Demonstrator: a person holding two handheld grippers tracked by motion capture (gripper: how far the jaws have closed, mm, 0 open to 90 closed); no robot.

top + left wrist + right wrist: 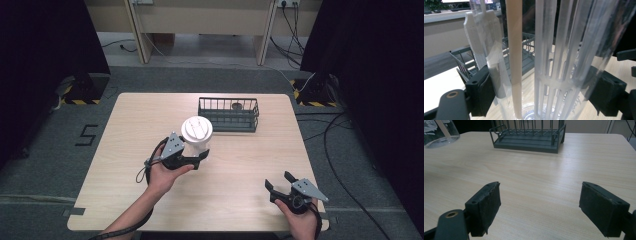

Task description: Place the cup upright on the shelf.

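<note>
Left tool (200, 156) clamps one clear cup (197, 137); right tool (278, 182) gapes beside one basket (228, 114).

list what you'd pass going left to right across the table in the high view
left gripper → clear cup with a white lid → dark wire basket → right gripper

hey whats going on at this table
A person works at a wooden table with tongs in each hand. The left tongs are closed around a clear plastic cup with a white lid, standing near the middle of the table. The right tongs are open and hold nothing, near the front right corner. A dark wire basket sits behind the cup.
</note>
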